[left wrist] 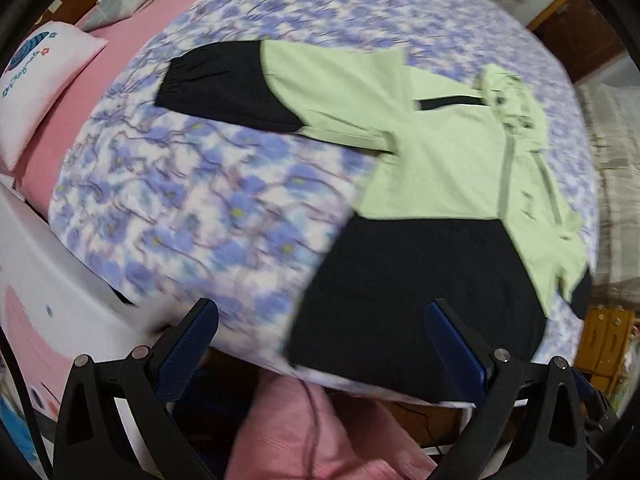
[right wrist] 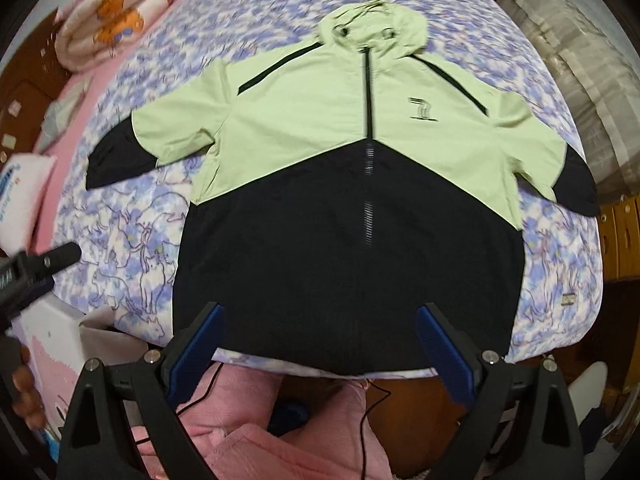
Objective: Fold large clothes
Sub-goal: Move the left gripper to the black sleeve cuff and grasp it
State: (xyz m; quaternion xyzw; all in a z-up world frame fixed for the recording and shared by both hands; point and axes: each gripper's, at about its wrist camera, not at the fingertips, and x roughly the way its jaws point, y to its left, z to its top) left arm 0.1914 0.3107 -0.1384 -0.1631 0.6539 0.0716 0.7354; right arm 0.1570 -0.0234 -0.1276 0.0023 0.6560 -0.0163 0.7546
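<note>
Your jacket (right wrist: 348, 184) lies flat on the bed, front side up, on the blue flower blanket (right wrist: 140, 240). The top part is light green and the bottom part is black. The zipper (right wrist: 367, 128) runs down the middle and is closed. The hood (right wrist: 372, 28) sits at the far end, and both sleeves spread out to the sides — each one is green near the shoulder and black at the cuff. The black hem reaches the near edge of the bed, close to you.

Your right gripper (right wrist: 320, 320) hangs just above that hem, with its two blue fingers wide apart and nothing between them. Your left gripper (left wrist: 322, 324) is off to the left, over the blanket and the jacket's near left corner — its fingers are spread wide too, and hold nothing.

A white pillow (left wrist: 44, 80) rests on the pink sheet (left wrist: 132, 28) at the left side. Everything looks a bit blurry.
</note>
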